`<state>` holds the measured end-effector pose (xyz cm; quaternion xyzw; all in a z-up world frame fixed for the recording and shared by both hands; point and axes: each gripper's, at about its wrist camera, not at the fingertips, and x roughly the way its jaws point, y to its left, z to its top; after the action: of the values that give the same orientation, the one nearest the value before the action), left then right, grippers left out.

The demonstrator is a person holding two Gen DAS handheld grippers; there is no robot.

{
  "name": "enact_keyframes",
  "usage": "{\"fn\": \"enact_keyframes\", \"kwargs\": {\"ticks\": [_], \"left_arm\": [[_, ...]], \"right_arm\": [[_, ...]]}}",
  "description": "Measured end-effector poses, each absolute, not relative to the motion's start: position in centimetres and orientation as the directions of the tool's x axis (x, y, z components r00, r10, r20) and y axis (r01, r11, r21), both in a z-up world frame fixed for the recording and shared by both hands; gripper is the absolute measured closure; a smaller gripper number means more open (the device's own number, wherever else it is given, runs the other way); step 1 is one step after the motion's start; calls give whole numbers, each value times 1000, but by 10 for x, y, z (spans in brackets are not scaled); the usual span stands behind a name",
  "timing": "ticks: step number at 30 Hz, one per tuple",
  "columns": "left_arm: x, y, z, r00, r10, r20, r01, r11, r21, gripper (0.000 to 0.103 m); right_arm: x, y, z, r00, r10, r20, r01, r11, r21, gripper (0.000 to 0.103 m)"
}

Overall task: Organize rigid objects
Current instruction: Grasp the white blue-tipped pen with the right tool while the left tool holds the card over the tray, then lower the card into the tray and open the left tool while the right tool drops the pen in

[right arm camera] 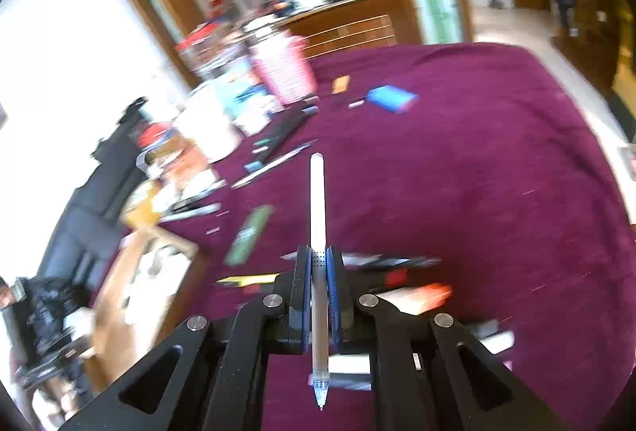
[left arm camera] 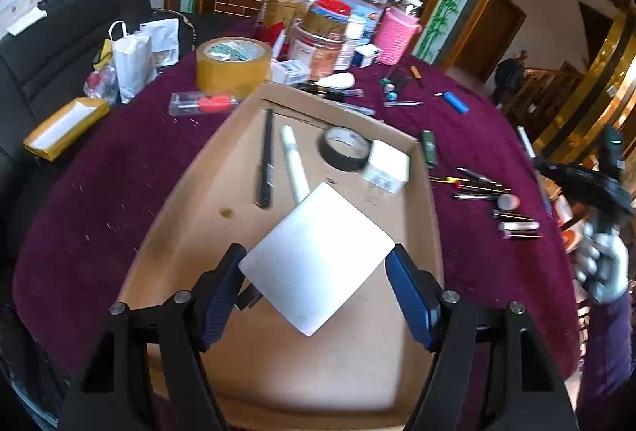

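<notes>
Blue pads (left arm camera: 222, 296) of the left gripper (left arm camera: 316, 288) pinch a flat white square plate (left arm camera: 316, 260) by two opposite corners, holding it tilted above the near end of a shallow cardboard tray (left arm camera: 190, 216). Inside the tray, farther on, lie a black pen (left arm camera: 266, 160), a white tube (left arm camera: 294, 162) just beside it, a roll of black tape (left arm camera: 345, 148) and a small white box (left arm camera: 387, 164) touching the roll near the far right corner. To the tray's right, on the purple-covered surface (left arm camera: 119, 168), sits a loose cluster of pens and lipsticks (left arm camera: 501, 204); beyond the tray stand a brown tape roll (left arm camera: 232, 63), jars and a pink container (left arm camera: 395, 33).

In the right wrist view, the right gripper (right arm camera: 319, 264) has its jaws pressed together on a white pen (right arm camera: 318, 200), gripping it around its grey middle; the white cap end points away and the clear tip (right arm camera: 320, 387) points back toward the camera. The pen is clear of the surface. This view is motion-blurred; the tray's corner (right arm camera: 167, 244) shows at the left, and a green stick (right arm camera: 250, 234) and a blue lighter (right arm camera: 391, 99) lie farther off on the cloth.
</notes>
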<state>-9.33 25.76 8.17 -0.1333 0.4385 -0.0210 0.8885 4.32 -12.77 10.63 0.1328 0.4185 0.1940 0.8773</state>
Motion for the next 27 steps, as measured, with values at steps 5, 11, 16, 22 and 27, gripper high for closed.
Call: {"fn": "enact_keyframes", "kwargs": {"ticks": [5,11,16,22,27], "left_arm": [[-71,268,69,574,-83,-815,-119,976,-184,31],[-38,286,50,510,20,-860,-189,978,-89,31],[-16,282,39,466,14,-885,-170,983,-74,31],[-19,293,37,458,-66,-886,-179,970,-165,31],[-41,306,55,521,-146,-841,-166,949,-268,31]], "right_arm": [[28,-63,96,477,566,-672,-308,824,476,94],[23,15,80,368,640,-675,-376,766,522,94],[26,63,66,299,657,-692,-396,745,537,94],[35,105,50,224,648,-728,-416,739,529,93],[44,134,37,185,607,-773,-417,761,497,93]]}}
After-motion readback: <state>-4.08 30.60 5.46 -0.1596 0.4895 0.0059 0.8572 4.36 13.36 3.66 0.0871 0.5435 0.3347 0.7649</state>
